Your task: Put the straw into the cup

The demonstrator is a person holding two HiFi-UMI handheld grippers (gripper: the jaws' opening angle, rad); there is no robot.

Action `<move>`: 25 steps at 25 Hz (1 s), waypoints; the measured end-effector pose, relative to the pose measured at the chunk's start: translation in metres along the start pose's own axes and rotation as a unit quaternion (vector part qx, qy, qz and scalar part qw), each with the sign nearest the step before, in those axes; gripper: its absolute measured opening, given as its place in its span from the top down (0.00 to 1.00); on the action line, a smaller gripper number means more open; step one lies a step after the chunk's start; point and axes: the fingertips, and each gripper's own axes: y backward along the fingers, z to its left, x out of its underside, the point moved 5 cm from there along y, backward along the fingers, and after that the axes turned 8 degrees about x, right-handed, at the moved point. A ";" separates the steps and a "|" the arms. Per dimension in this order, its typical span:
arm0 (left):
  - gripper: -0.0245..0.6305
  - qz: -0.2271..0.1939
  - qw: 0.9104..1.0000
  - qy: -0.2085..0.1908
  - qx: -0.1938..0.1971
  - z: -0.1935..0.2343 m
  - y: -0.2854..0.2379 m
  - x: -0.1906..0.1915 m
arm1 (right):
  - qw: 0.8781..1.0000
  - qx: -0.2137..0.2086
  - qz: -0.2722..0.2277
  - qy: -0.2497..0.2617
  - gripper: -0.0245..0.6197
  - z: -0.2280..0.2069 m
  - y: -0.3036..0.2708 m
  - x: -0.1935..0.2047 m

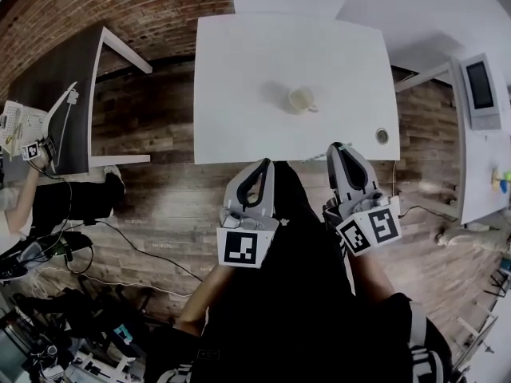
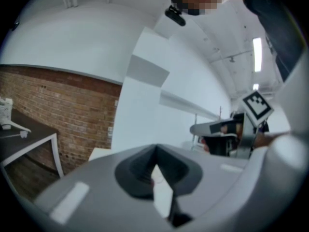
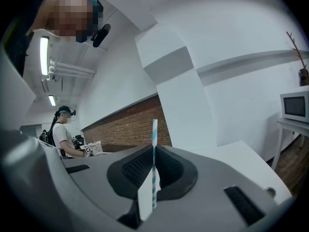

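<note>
A pale cup with a small handle stands near the middle of the white table. My right gripper hovers just short of the table's front edge, shut on a white straw with teal stripes that sticks up past the closed jaws in the right gripper view. The straw does not show in the head view. My left gripper hangs beside it to the left, below the table edge, shut with nothing held. In the left gripper view the left gripper shows its jaws meeting at the tips.
A small round disc sits at the table's front right corner. A dark desk with a seated person stands at the left. A white counter with a screen device is at the right. Cables lie on the wooden floor.
</note>
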 end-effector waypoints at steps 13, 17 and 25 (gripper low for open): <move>0.96 0.041 0.999 0.019 0.005 0.026 -0.074 0.023 | 0.999 0.006 0.037 -0.027 0.94 -0.050 -0.076 0.019; 0.96 0.054 0.998 0.018 0.013 0.033 -0.097 0.028 | 0.998 0.013 0.040 -0.039 0.94 -0.065 -0.093 0.022; 0.96 0.073 0.997 0.024 0.018 0.049 -0.133 0.042 | 0.997 0.024 0.051 -0.045 0.94 -0.089 -0.125 0.035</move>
